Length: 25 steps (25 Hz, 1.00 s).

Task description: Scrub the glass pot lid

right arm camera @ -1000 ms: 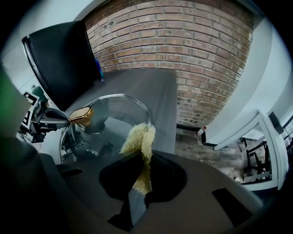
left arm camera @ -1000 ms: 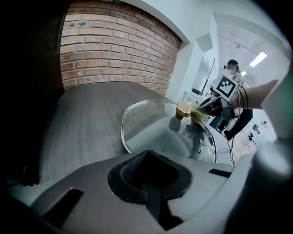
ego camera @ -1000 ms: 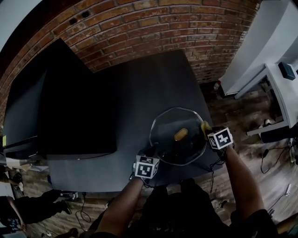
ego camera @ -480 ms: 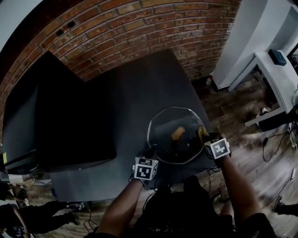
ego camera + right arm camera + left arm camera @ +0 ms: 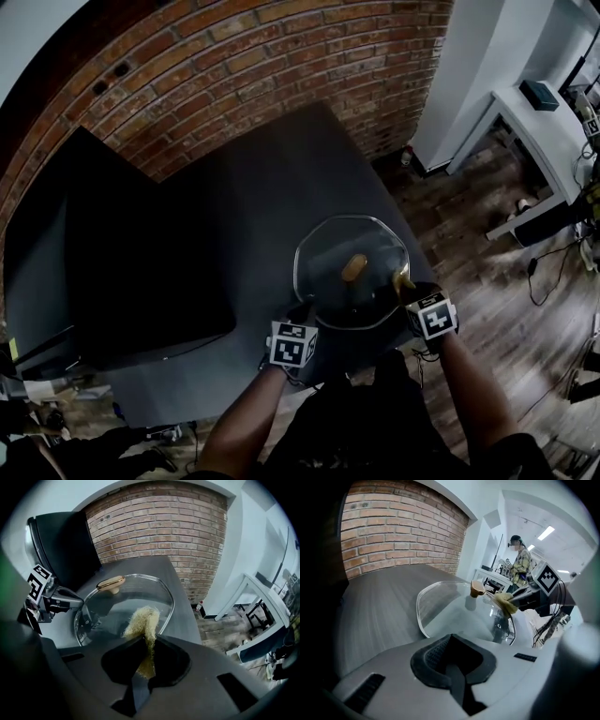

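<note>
The glass pot lid (image 5: 330,248) with a wooden knob (image 5: 353,267) is held tilted above the dark table (image 5: 253,187). My left gripper (image 5: 305,314) is shut on the lid's near rim (image 5: 440,637). My right gripper (image 5: 406,289) is shut on a yellow fibrous scrubber (image 5: 401,279), which is pressed against the lid's right edge. In the right gripper view the scrubber (image 5: 143,620) lies on the glass (image 5: 126,597), with the knob (image 5: 110,583) and the left gripper (image 5: 63,603) beyond it. The left gripper view shows the knob (image 5: 477,588), the scrubber (image 5: 505,603) and the right gripper (image 5: 525,599).
A large black box (image 5: 131,253) stands on the table's left part. A brick wall (image 5: 234,66) runs behind. The table's right edge drops to a wooden floor (image 5: 469,225), with a white desk (image 5: 544,122) beyond. A person (image 5: 520,566) stands far off.
My right gripper has slid the scrubber along the lid's right rim toward me. The left gripper has kept its hold on the lid.
</note>
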Each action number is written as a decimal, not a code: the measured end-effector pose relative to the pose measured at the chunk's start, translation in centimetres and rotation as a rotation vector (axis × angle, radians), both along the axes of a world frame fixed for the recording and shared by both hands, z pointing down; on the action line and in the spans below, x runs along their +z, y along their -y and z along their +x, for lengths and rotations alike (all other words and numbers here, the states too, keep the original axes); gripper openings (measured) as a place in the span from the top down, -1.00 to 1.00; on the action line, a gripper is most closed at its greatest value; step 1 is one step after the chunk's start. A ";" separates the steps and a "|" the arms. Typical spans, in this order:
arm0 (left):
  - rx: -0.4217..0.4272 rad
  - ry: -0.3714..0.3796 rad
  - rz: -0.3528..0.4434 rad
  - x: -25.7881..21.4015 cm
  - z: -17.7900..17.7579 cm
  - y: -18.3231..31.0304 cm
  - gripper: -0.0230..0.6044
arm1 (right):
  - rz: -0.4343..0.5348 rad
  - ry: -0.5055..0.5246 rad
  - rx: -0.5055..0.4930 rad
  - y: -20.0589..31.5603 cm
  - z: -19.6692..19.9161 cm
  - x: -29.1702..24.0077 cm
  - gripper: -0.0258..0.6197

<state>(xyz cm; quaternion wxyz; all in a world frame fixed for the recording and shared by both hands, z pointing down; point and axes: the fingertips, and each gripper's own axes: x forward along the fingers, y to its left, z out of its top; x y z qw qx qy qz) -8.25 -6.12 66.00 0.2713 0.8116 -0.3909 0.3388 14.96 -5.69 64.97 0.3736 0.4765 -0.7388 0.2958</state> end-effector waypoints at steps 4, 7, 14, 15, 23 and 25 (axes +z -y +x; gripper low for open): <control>0.033 -0.002 0.006 0.1 0.1 0.0 0.82 | 0.013 0.018 0.037 -1.6 -1.4 0.0 0.77; 0.056 0.000 0.014 0.2 0.0 0.0 0.82 | 0.030 0.021 0.053 -2.7 -2.9 0.0 0.77; 0.092 0.010 0.017 0.1 0.1 -0.2 0.82 | 0.053 0.054 0.062 -4.6 -6.9 -0.2 0.77; 0.096 0.012 0.018 0.1 0.2 -0.2 0.82 | 0.056 0.056 0.056 -4.8 -7.4 -0.3 0.77; 0.110 0.023 0.023 0.1 0.1 -0.3 0.82 | 0.067 0.070 -0.058 -4.8 -12.9 -0.5 0.77; 0.113 0.022 0.026 0.3 0.2 -0.3 0.82 | 0.062 0.066 -0.101 -4.7 -14.6 -0.5 0.77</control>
